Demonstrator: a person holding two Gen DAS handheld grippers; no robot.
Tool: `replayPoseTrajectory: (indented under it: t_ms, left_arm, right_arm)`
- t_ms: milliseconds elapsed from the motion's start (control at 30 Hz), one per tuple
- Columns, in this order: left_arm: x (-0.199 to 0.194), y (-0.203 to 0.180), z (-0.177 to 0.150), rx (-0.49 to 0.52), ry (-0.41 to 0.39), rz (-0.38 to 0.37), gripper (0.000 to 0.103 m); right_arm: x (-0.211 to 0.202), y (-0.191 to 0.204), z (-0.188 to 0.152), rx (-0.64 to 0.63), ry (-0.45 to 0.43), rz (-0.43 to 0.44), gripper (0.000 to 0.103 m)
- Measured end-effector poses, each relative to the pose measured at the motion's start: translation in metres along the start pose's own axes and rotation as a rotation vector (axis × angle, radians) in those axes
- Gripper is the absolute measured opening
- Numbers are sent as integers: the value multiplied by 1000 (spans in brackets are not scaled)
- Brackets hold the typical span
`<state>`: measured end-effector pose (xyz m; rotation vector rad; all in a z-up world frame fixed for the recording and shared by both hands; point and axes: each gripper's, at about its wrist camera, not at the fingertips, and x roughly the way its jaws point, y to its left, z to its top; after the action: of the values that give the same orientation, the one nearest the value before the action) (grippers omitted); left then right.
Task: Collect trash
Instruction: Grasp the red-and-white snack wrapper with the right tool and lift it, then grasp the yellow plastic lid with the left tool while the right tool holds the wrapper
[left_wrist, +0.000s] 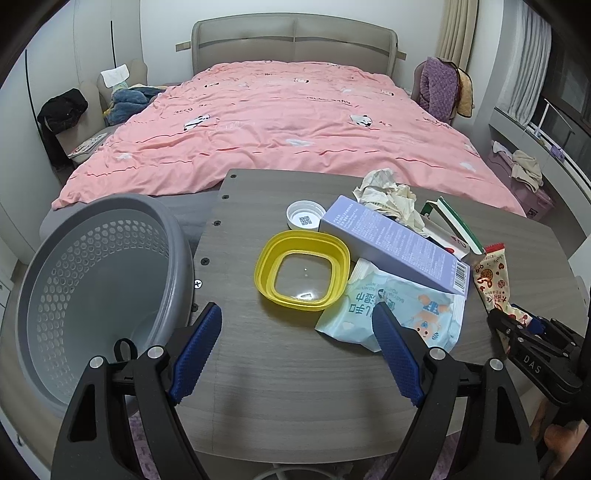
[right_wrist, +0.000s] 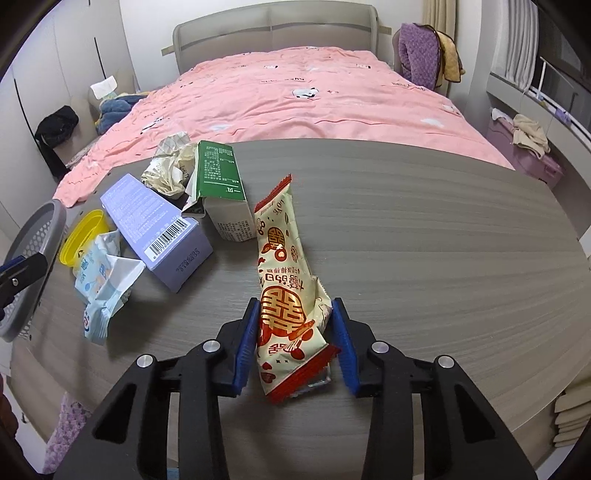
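A cream and red snack wrapper (right_wrist: 284, 280) lies on the grey wood table (right_wrist: 424, 240); its near end sits between the fingers of my right gripper (right_wrist: 295, 332), which stands open around it with small gaps either side. It also shows in the left wrist view (left_wrist: 493, 277). My left gripper (left_wrist: 295, 325) is open and empty above the table, its right finger over a pale blue wipes pack (left_wrist: 399, 314). A grey perforated basket (left_wrist: 99, 295) stands at the table's left edge.
On the table lie a yellow lid (left_wrist: 303, 273), a white cap (left_wrist: 304, 216), a lilac box (left_wrist: 391, 243), a green and white carton (right_wrist: 221, 184) and crumpled paper (left_wrist: 388, 195). A pink bed (left_wrist: 280, 122) lies beyond the table.
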<state>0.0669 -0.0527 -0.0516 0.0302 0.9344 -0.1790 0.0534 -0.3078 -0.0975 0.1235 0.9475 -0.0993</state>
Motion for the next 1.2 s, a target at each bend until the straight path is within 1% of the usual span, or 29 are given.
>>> replayPoseTrajectory:
  t_ms: [67, 333, 567, 667, 900, 1067, 1200]
  left_arm:
    - [1, 2, 0, -5, 5, 2, 80]
    - [17, 6, 10, 1, 41, 9, 80]
    - [43, 7, 31, -6, 113, -37, 80]
    - [47, 2, 35, 14, 123, -47, 80]
    - [61, -3, 37, 35, 151, -38, 80]
    - [74, -2, 38, 28, 181, -44, 80]
    - [81, 1, 39, 20, 188, -49, 80]
  right_arm:
    - [-1, -4, -1, 15, -2, 11, 35]
    - [-14, -18, -4, 70, -27, 56, 34]
    - [-19, -22, -7, 83, -39, 74, 35]
    - [-21, -24, -7, 89, -45, 82, 35]
    - [-25, -29, -8, 95, -56, 95, 35]
    - [-27, -31, -8, 100, -59, 101, 35]
    - [-29, -32, -8, 99, -63, 104, 35]
